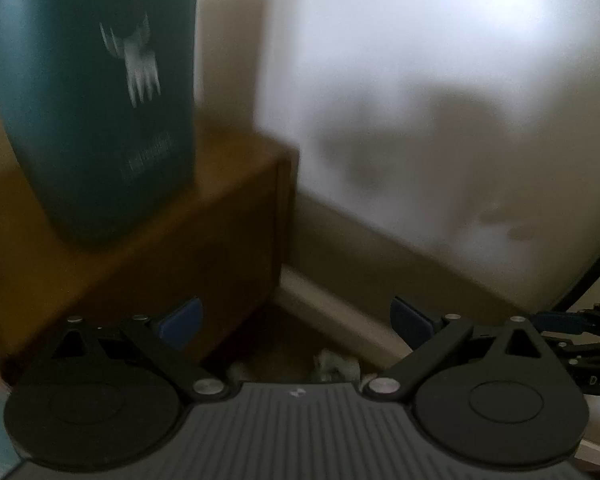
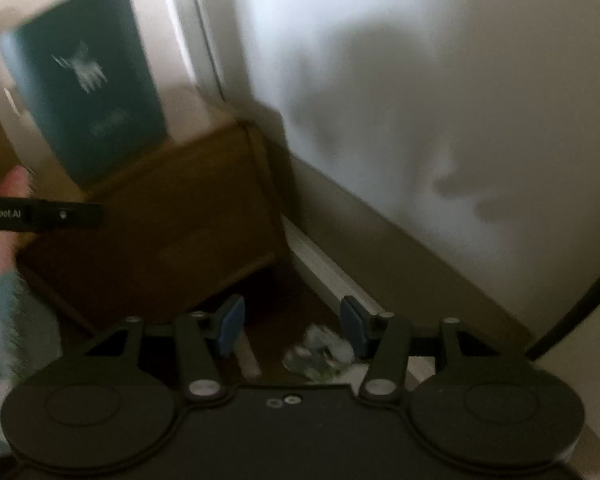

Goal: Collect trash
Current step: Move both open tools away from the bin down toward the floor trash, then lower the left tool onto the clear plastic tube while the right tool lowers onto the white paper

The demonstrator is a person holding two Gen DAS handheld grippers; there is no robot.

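Note:
A crumpled clear-and-white wrapper (image 2: 320, 354) lies on the dark floor in the corner between the wooden cabinet (image 2: 172, 232) and the baseboard. My right gripper (image 2: 292, 328) hangs open just above it, and the wrapper sits low between the blue pads (image 2: 354, 326), nearer the right one and not pinched. A pale stick-like scrap (image 2: 248, 356) lies beside the left pad. In the left wrist view the same wrapper (image 1: 336, 366) peeks over the gripper body, and my left gripper (image 1: 296, 322) is open wide with nothing in it.
A teal tumbler (image 1: 88, 100) stands on the wooden cabinet (image 1: 160, 248) at the left. A white wall (image 1: 440, 80) and a pale baseboard (image 1: 340, 316) close the corner. A hand (image 2: 12, 184) and fuzzy sleeve (image 2: 8, 320) hold the left gripper's body (image 2: 40, 214). All is motion-blurred.

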